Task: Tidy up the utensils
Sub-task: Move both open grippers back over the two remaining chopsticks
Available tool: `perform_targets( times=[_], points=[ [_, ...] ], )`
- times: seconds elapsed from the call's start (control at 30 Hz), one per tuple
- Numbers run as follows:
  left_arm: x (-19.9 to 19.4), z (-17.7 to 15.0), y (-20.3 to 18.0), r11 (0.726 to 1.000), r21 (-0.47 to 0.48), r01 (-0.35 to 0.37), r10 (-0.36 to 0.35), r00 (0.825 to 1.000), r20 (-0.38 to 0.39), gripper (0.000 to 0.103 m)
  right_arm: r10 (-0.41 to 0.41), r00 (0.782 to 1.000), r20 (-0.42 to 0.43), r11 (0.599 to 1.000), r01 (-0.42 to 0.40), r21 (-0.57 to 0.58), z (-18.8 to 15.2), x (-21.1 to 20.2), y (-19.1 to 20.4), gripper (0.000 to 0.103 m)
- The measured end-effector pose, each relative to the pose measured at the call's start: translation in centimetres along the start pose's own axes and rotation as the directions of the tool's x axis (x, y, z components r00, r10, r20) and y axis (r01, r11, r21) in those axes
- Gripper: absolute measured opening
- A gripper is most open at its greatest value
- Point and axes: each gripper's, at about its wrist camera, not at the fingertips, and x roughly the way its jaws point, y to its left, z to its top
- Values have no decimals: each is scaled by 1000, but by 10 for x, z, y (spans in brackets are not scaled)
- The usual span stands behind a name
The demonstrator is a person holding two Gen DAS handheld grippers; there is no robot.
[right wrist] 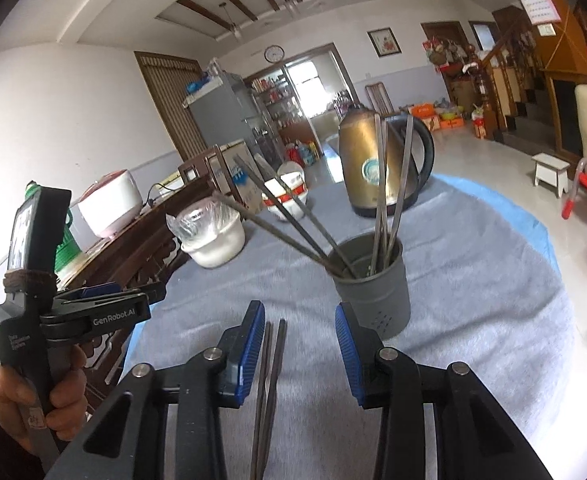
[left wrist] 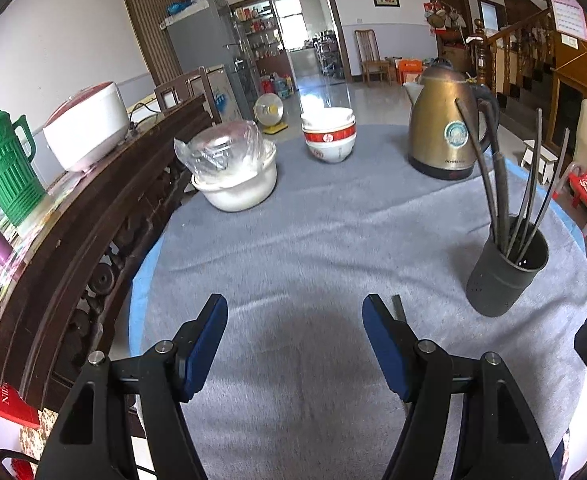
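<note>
A grey utensil holder point(left wrist: 507, 268) point(right wrist: 373, 292) stands on the grey cloth and has several dark metal chopsticks point(left wrist: 493, 184) point(right wrist: 385, 184) leaning in it. Two more chopsticks point(right wrist: 271, 360) lie flat on the cloth. My right gripper point(right wrist: 299, 316) hovers open over this pair. They run between its blue pads close to the left pad, and neither pad presses on them. One tip of the pair point(left wrist: 397, 308) shows beside the right finger of my left gripper point(left wrist: 295, 312) point(right wrist: 149, 292), which is open and holds nothing. A hand point(right wrist: 33, 400) holds that gripper.
At the back of the cloth-covered table point(left wrist: 313, 240) stand a brass-coloured kettle point(left wrist: 441, 128) point(right wrist: 373, 160), stacked bowls point(left wrist: 329, 136) and a white pot under plastic wrap point(left wrist: 233, 172). A dark wooden sideboard point(left wrist: 93, 220) on the left carries a rice cooker point(left wrist: 89, 124) and a green thermos point(left wrist: 1, 164).
</note>
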Motion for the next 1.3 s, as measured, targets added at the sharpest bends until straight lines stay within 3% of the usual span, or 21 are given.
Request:
perform_targets(
  times=[0.7, 1.07, 1.3],
  points=[
    [42, -13, -3, 1000, 5, 24, -24, 991, -130, 71, -23, 994, -105, 999, 26, 29, -19, 25, -12, 41],
    [72, -34, -5, 993, -30, 112, -116, 956, -268, 71, -30, 989, -147, 999, 34, 30, -34, 33, -16, 41],
    [80, -41, -13, 994, -14, 108, -107, 950, -295, 71, -34, 989, -147, 998, 40, 38, -36, 31, -21, 41]
  ],
)
